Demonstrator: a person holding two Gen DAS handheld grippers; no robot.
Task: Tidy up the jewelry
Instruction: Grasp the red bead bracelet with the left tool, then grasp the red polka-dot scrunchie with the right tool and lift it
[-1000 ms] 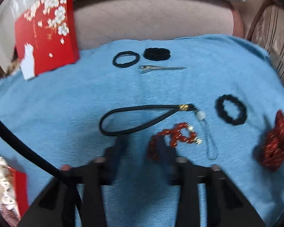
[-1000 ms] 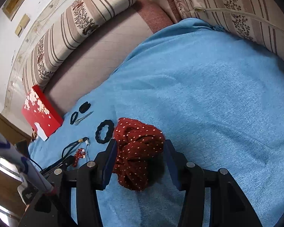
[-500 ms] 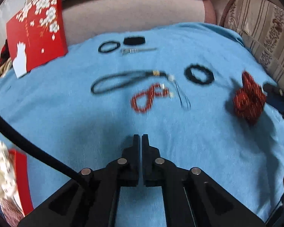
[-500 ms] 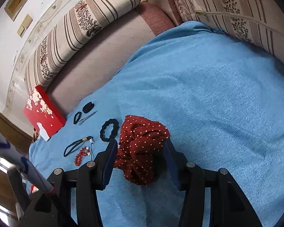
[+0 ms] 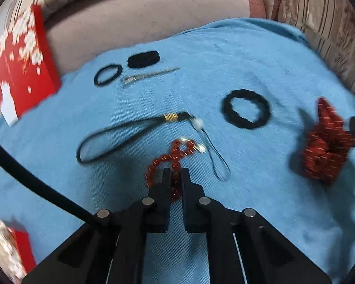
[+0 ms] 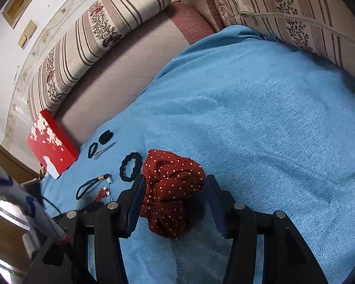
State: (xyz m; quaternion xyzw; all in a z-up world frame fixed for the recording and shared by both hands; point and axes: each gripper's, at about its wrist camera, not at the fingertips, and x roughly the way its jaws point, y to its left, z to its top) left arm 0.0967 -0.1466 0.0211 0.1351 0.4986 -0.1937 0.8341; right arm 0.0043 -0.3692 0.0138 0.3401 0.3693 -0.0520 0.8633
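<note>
Blue cloth [image 6: 260, 123]; red bead bracelet [image 5: 171, 158]; dark red scrunchie [image 6: 170, 189], white dots; black hair ties [image 5: 246, 111]; red box [image 6: 52, 145], white blossoms; striped floral cushions [image 6: 101, 26].

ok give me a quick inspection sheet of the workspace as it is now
surface: blue terry cloth spread over a sofa seat
job's things: red bead bracelet, black cord wrist strap, thick black hair tie, thin black hair tie, flat black hair band, silver hair clip, red polka-dot fabric scrunchie, red blossom-print box
clutter: nothing seen
grippers: left gripper jaws opening, bracelet between them; right gripper jaws open, straddling the scrunchie
cables: black cable runs across the cloth's left side
surroundings: striped floral cushions
</note>
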